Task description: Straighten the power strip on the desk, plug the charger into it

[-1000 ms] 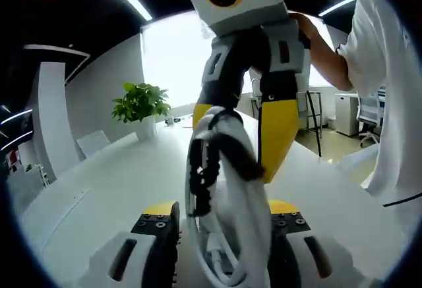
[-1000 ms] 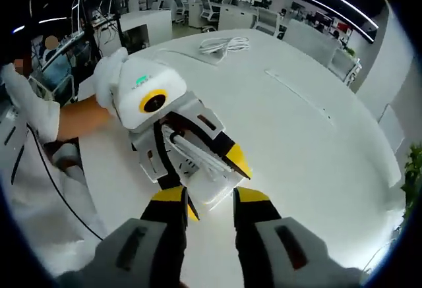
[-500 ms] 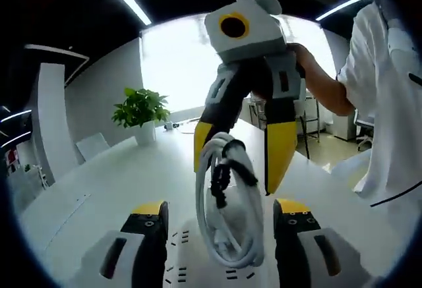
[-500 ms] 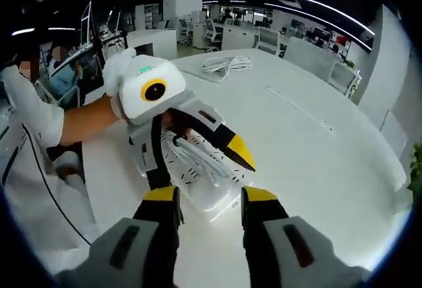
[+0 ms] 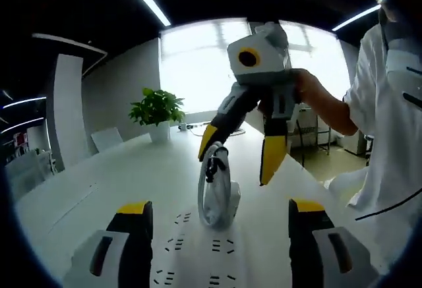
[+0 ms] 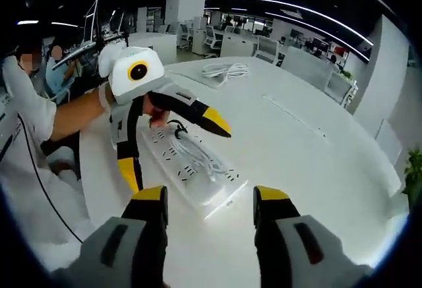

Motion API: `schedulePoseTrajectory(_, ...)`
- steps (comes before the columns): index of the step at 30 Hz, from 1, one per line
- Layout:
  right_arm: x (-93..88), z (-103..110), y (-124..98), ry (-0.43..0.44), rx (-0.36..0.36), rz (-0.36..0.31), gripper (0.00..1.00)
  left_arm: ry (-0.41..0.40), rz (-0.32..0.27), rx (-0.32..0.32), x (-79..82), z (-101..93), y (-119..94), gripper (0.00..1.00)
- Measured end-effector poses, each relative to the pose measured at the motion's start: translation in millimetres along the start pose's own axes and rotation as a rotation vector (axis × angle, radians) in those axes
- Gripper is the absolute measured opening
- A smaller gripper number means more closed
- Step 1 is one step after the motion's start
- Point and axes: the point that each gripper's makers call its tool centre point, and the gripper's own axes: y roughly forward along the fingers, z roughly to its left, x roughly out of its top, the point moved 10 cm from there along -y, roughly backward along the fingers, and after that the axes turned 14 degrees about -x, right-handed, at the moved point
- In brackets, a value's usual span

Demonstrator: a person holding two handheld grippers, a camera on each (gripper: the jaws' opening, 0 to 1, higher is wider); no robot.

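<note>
In the left gripper view, the left gripper (image 5: 219, 225) has its jaws spread wide with nothing between them. The white power strip (image 5: 198, 265) lies flat on the white desk (image 5: 99, 182) between and just beyond those jaws, its socket slots facing up. A bundled white cable (image 5: 215, 189) stands on the strip's far part. The right gripper (image 5: 239, 159) hangs just over that bundle, jaws wide apart, one yellow tip close to the coil's top; whether it touches cannot be told. A potted plant (image 5: 157, 110) stands well beyond the strip, before a bright window.

In the right gripper view, the right gripper (image 6: 210, 199) is open wide and the power strip (image 6: 191, 169) lies just past its tips, running away at a slant. The left gripper (image 6: 173, 146) straddles the strip's far part with open jaws. The cable (image 6: 198, 155) lies along the strip's top. Well beyond the strip, another white cord bundle (image 6: 225, 70) rests on the desk; no container is discernible.
</note>
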Motion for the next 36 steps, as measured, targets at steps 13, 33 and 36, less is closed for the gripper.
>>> schedulePoseTrajectory(13, -18.9, 1.3, -7.0, 0.053, -0.023, 0.006, 0.71, -0.089, 0.111, 0.162, -13.9, -54.1, -43.5, 0.96)
schedulePoseTrajectory(33, -46.7, 13.8, -66.1, 0.037, -0.137, -0.004, 0.88, -0.245, 0.248, 0.394, -28.6, -149.5, -105.9, 0.96)
schedulePoseTrajectory(36, -51.2, 17.8, -80.3, 0.058, -0.156, -0.021, 0.88, -0.272, 0.29, 0.445, -31.3, -166.1, -115.6, 0.96)
